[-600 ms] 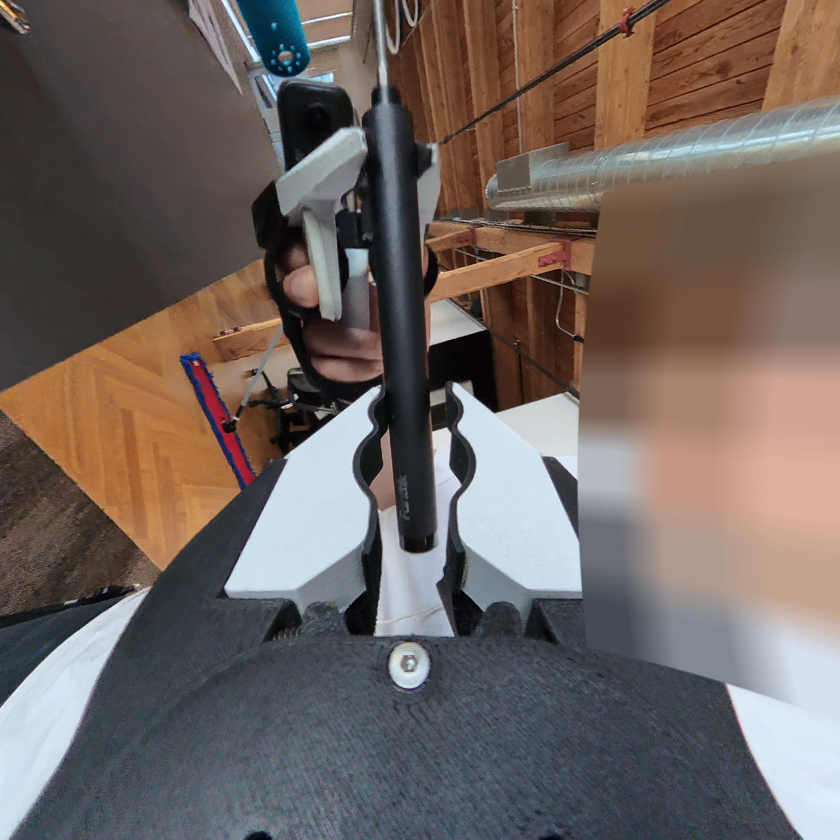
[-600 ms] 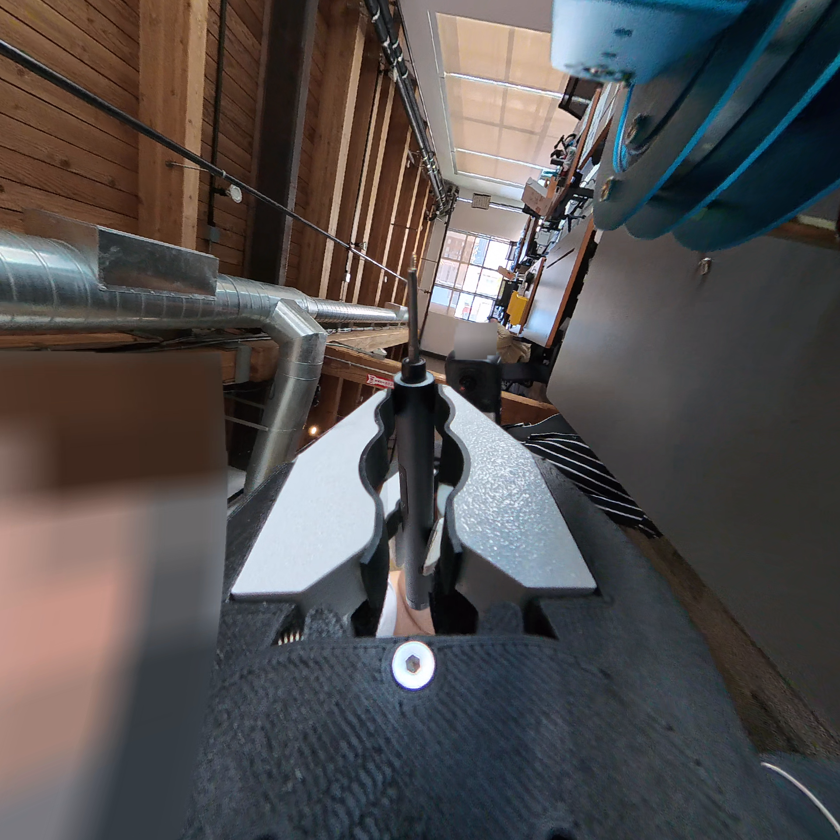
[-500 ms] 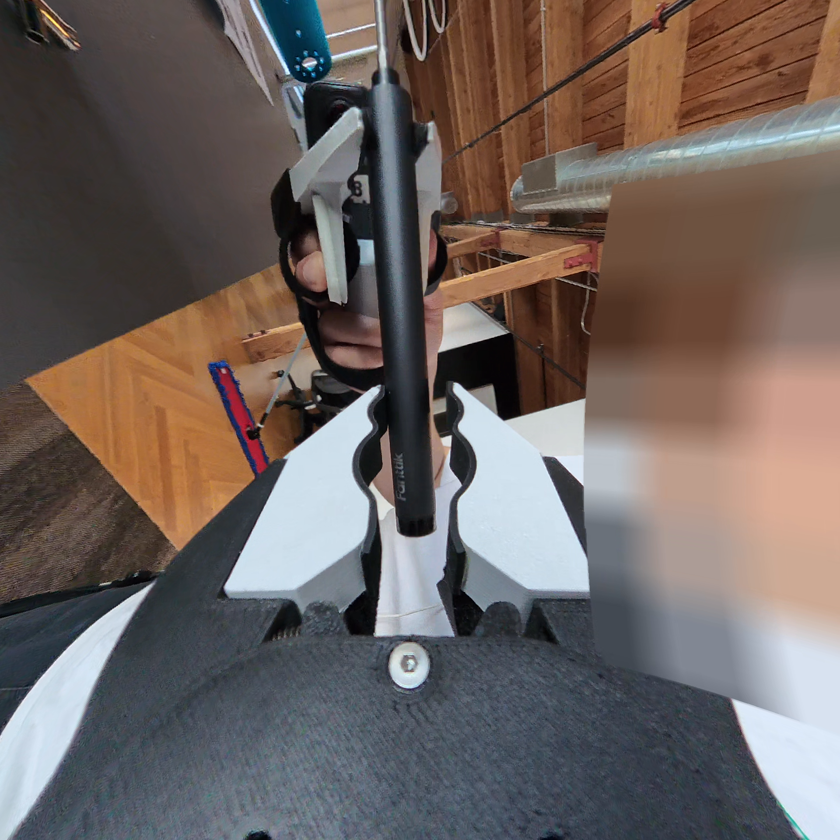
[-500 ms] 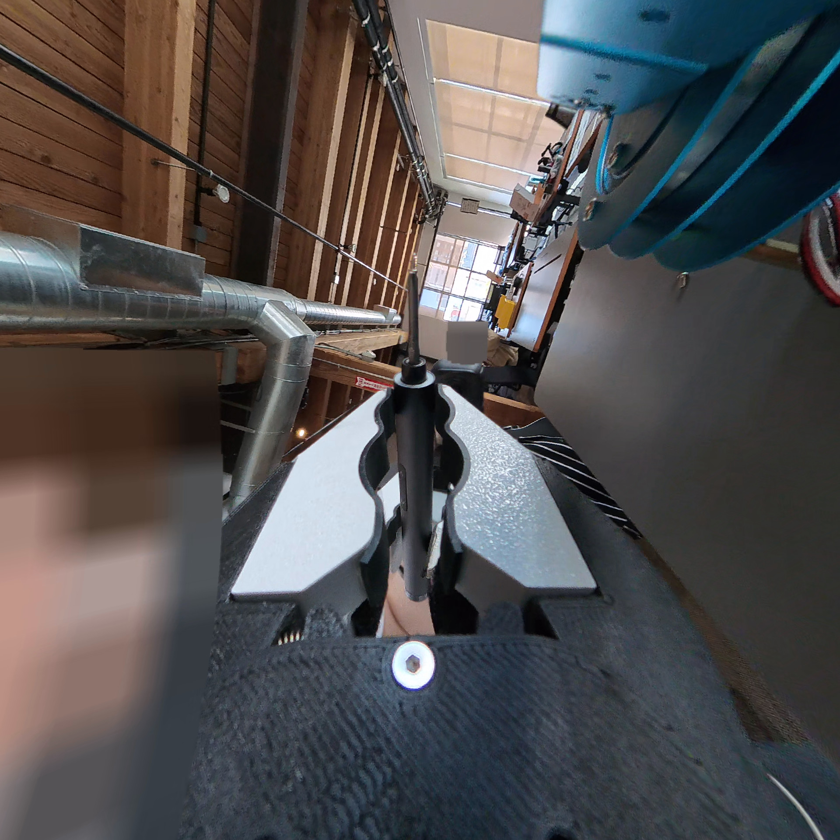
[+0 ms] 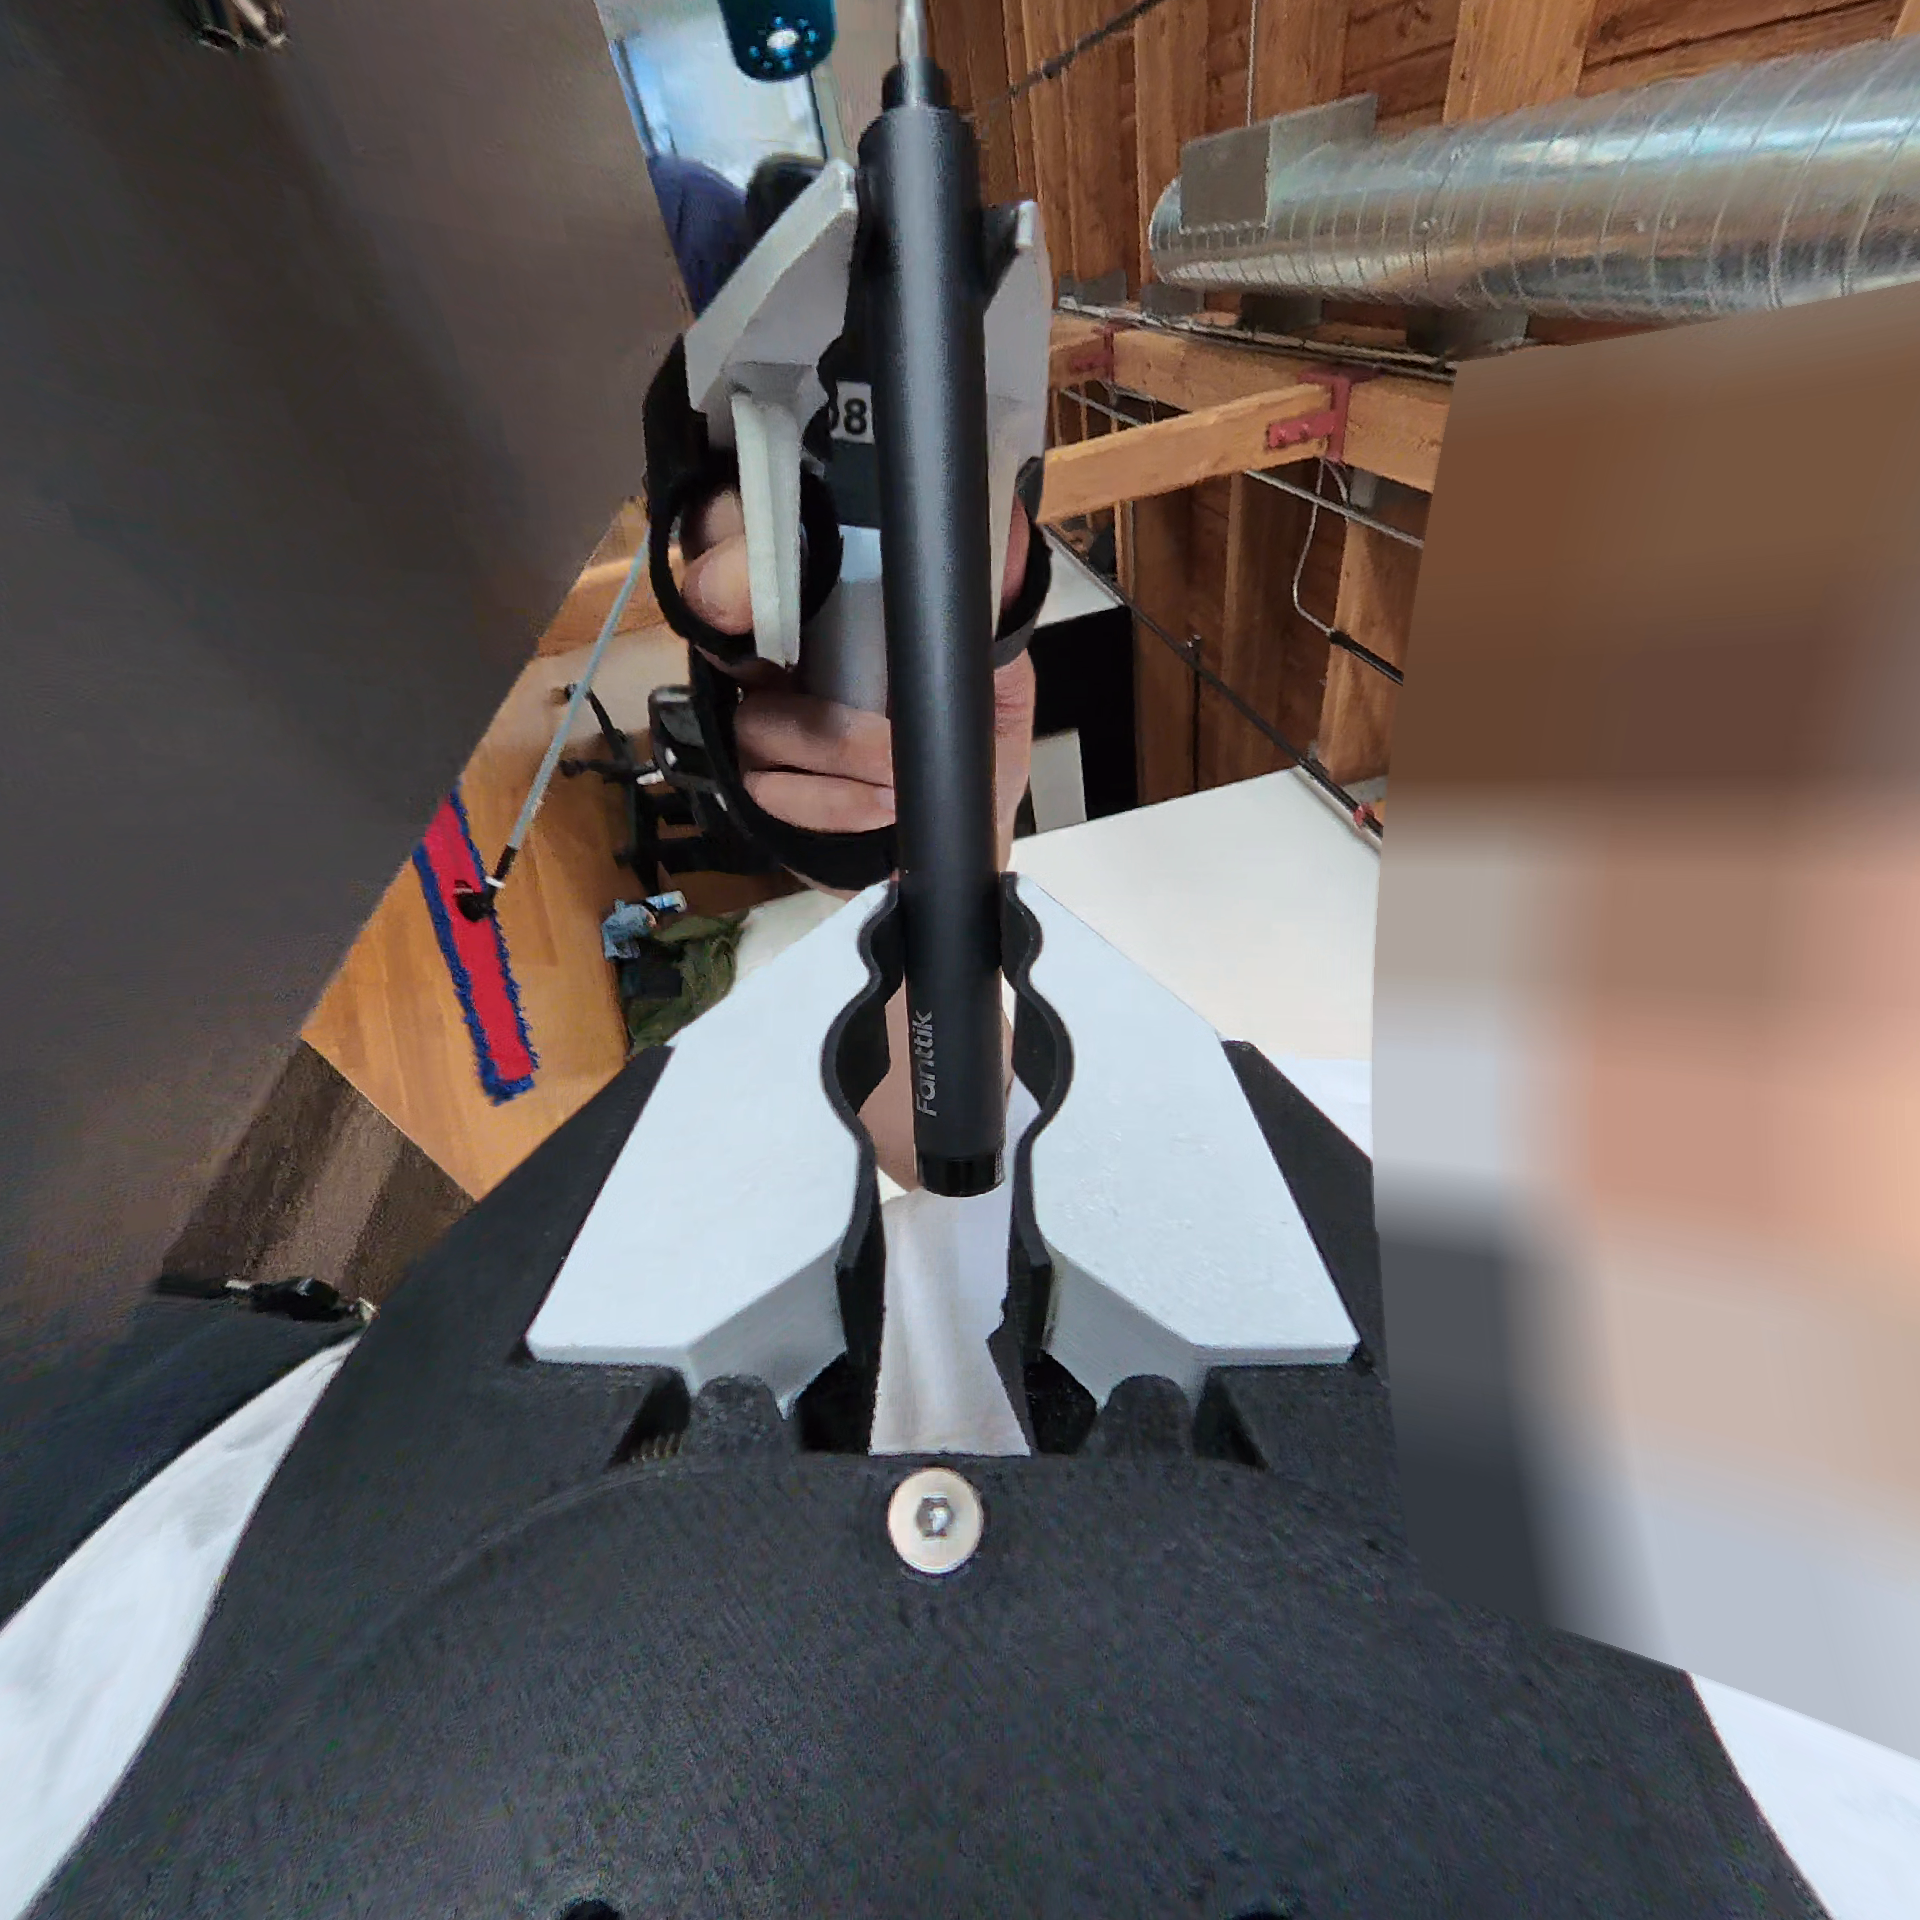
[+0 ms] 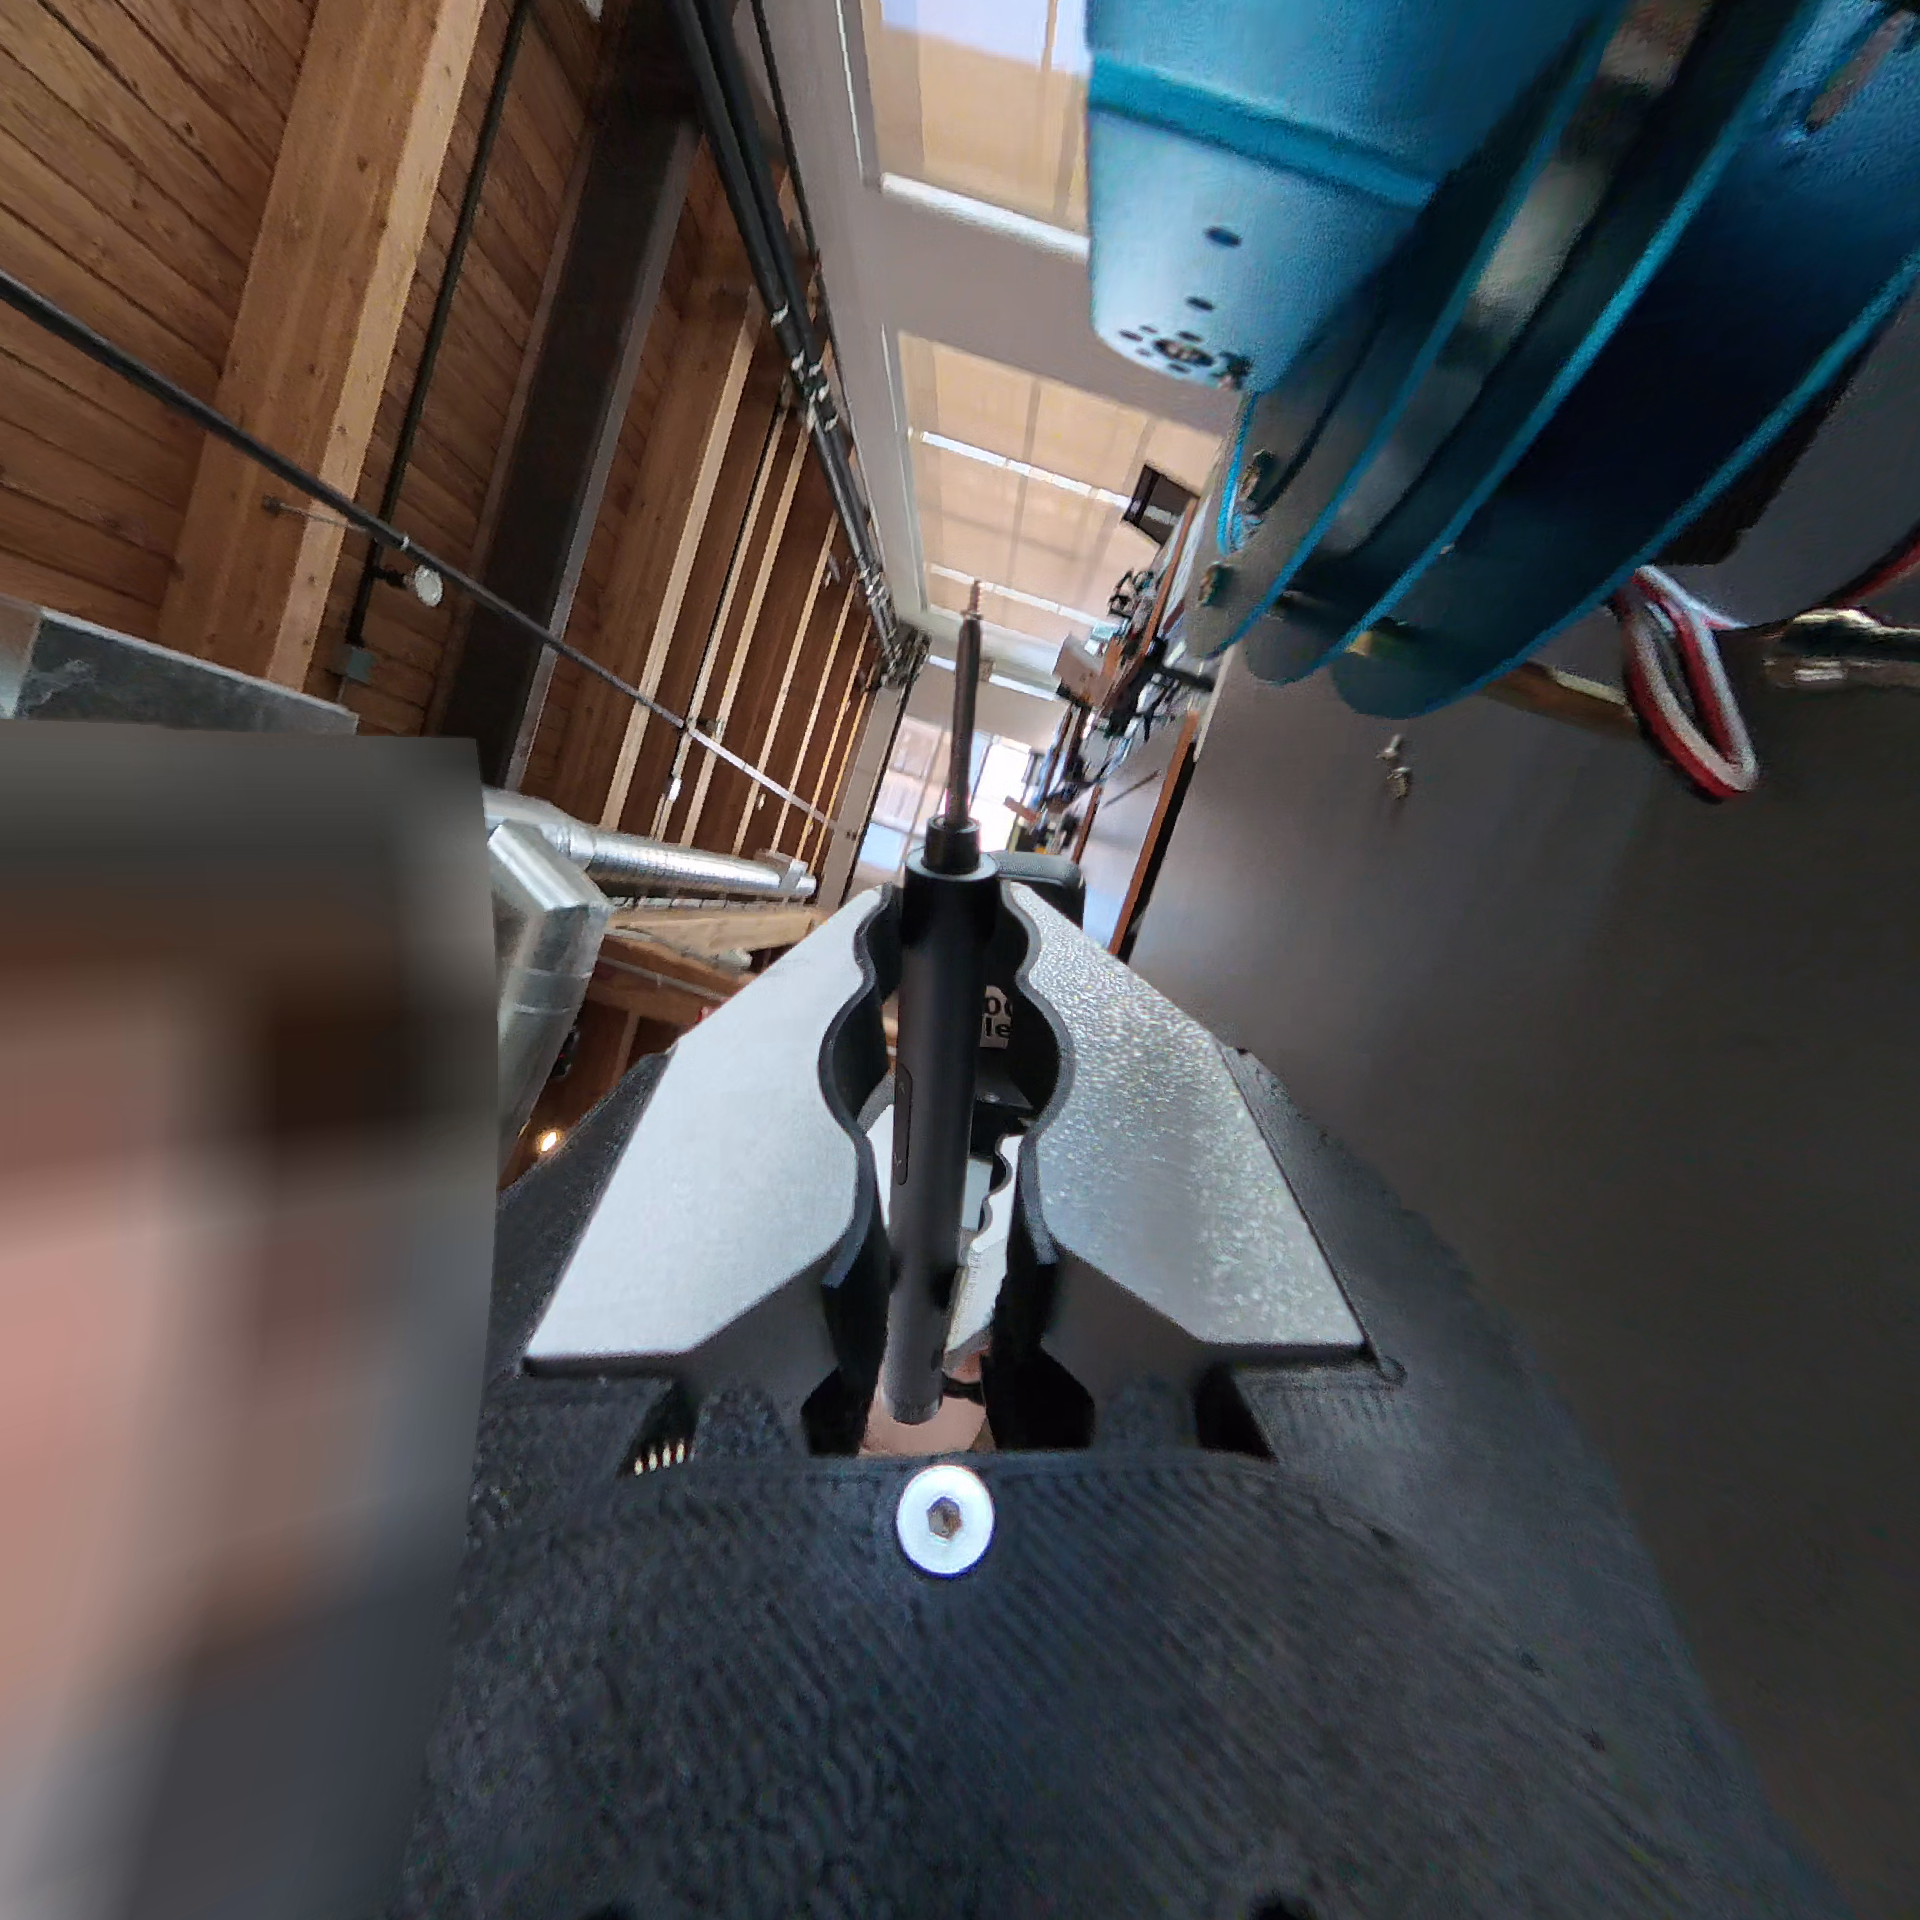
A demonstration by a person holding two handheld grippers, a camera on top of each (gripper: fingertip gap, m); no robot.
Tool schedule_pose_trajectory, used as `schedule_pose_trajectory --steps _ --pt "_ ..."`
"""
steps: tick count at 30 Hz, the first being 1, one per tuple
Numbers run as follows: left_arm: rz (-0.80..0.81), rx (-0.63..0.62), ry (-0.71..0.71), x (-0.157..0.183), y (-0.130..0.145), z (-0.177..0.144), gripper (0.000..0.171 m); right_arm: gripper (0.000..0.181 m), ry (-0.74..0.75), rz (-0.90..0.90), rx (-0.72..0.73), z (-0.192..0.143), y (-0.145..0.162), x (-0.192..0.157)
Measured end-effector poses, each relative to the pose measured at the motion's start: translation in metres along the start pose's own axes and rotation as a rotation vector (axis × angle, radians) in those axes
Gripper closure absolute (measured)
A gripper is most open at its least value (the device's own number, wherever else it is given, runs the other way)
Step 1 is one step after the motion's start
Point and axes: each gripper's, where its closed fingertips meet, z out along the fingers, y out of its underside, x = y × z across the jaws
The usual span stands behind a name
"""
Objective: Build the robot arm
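Observation:
A black pen-shaped electric screwdriver (image 5: 935, 623) runs straight ahead between both grippers. My left gripper (image 5: 948, 914) is shut on its rear part, with the butt end lying between the white fingers. Farther along, a hand holds my right gripper, whose white fingers (image 5: 769, 343) clamp the front part. In the right wrist view my right gripper (image 6: 951, 914) is shut on the screwdriver (image 6: 930, 1143). Its thin bit (image 6: 961, 727) points away, carrying a small screw (image 6: 975, 597) at the tip. A blue machine housing (image 6: 1455, 312) hangs close above and right of the tip.
A dark grey panel (image 6: 1558, 1143) fills the right side, also showing in the left wrist view (image 5: 260, 520). Red and white cables (image 6: 1683, 707) hang under the blue housing. A silver duct (image 5: 1558, 208), wooden walls, a red-and-blue mop (image 5: 473, 956) and a white table (image 5: 1195, 883) lie beyond. Spacing between my two grippers at the tips: around 9 centimeters.
The screwdriver has slid forward through my left fingers, and they have closed in on it. My right gripper has moved nearer the blue housing, which now looms larger.

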Motion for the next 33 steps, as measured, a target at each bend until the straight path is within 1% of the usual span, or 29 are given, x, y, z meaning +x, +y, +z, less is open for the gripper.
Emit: schedule_pose_trajectory --steps 3,5,8,13,15,21,26,33 --pt "-0.013 -0.015 0.002 -0.004 -0.004 -0.002 0.155 0.166 0.032 -0.011 0.061 -0.003 -0.004 0.005" --pt "0.014 -0.022 -0.011 -0.004 -0.006 -0.002 0.155 0.166 0.036 -0.010 0.083 -0.005 -0.007 0.005" --pt "0.047 -0.020 -0.038 -0.009 -0.009 0.002 0.155 0.166 0.063 -0.035 0.082 -0.006 -0.010 0.006" --pt "0.040 -0.009 -0.023 -0.012 -0.007 0.012 0.155 0.166 0.105 -0.054 0.035 -0.007 -0.012 0.008" --pt "0.023 0.006 -0.014 -0.013 -0.010 0.013 0.155 0.166 0.112 -0.050 0.037 -0.008 -0.013 0.009" --pt "0.033 0.046 -0.054 -0.016 -0.017 0.009 0.155 0.165 0.130 -0.071 0.049 -0.005 -0.018 0.013" --pt "0.041 0.061 -0.090 -0.021 -0.020 0.006 0.155 0.165 0.198 -0.132 0.042 -0.007 -0.018 0.017" --pt "0.025 0.035 -0.093 -0.022 -0.020 0.010 0.155 0.164 0.256 -0.205 0.034 -0.002 -0.021 0.020"
